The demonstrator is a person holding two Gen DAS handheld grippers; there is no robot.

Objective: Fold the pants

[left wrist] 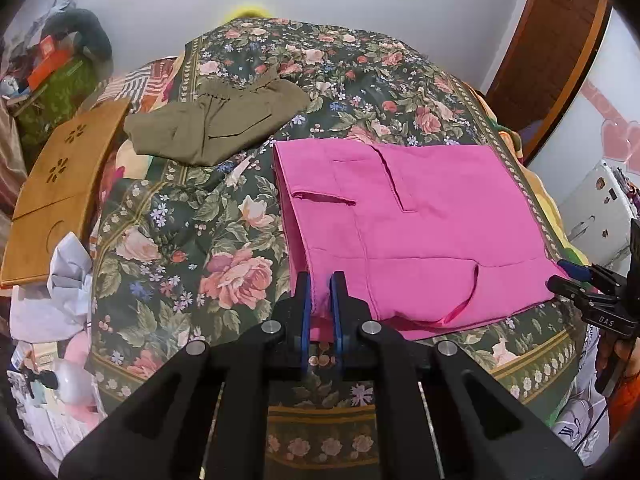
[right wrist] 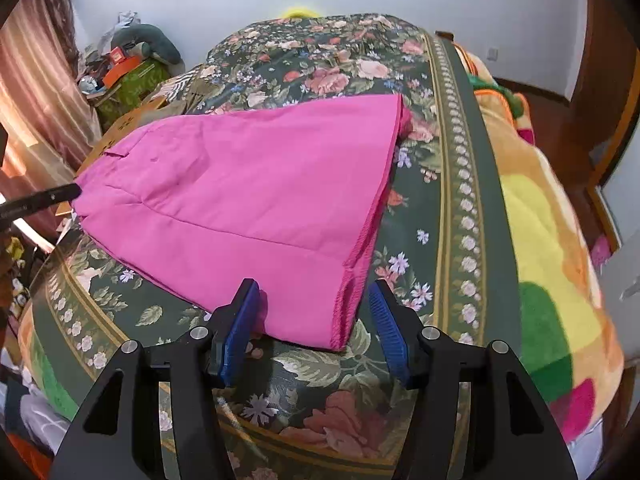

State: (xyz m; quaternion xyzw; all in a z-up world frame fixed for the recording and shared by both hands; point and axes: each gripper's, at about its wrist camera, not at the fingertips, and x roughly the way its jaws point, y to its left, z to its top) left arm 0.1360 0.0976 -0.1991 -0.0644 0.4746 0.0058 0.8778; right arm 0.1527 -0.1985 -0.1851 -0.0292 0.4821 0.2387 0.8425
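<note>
Pink pants (left wrist: 420, 224) lay flat on floral bedspread (left wrist: 192, 240); I had left gripper (left wrist: 321, 294) clenched on near waist corner for fold; right gripper (right wrist: 310, 304) released, straddling near hem corner, not yet pinched.

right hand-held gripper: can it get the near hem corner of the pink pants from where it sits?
Probably yes. The right hand-held gripper is open, with the hem corner of the pink pants lying between its fingers on the floral bedspread, and nothing blocks it.
</note>
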